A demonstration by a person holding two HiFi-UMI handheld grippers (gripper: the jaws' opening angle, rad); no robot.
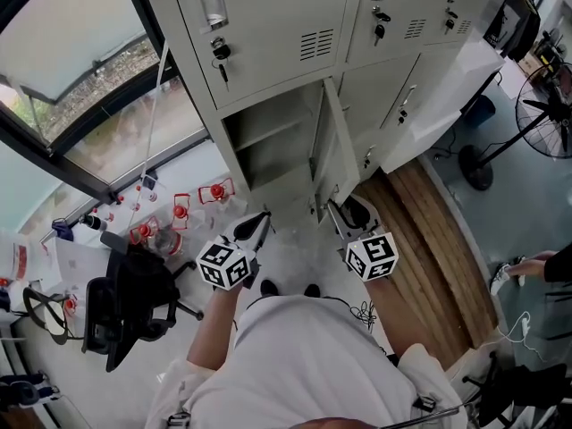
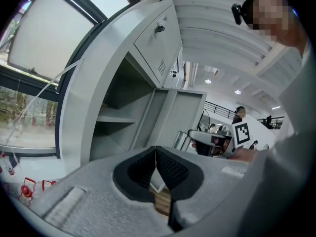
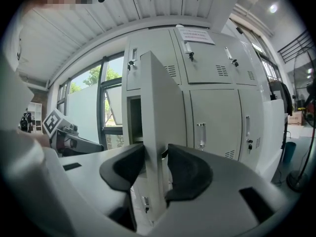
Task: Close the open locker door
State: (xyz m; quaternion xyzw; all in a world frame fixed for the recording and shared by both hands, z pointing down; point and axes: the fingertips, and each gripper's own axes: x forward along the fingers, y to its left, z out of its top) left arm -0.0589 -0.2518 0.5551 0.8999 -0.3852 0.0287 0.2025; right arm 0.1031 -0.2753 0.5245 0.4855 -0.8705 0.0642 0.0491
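Note:
The grey locker door (image 1: 332,148) stands open, swung out edge-on from the lower compartment (image 1: 268,146) of the locker bank. My right gripper (image 1: 343,213) is at the door's lower free edge. In the right gripper view the door (image 3: 159,127) runs between the jaws of my right gripper (image 3: 156,165); a thin gap shows beside the right pad (image 3: 183,169), so the jaws stand open around it. My left gripper (image 1: 256,225) hovers in front of the open compartment (image 2: 118,117), left of the door (image 2: 175,116). Its pads (image 2: 168,168) meet, and this left gripper (image 2: 156,154) holds nothing.
A black office chair (image 1: 125,307) stands at the left, near red-capped bottles (image 1: 179,211) by the window (image 1: 80,70). A wooden floor strip (image 1: 429,239) runs to the right. A floor fan (image 1: 547,110) and another person's hand (image 1: 534,266) are at the far right.

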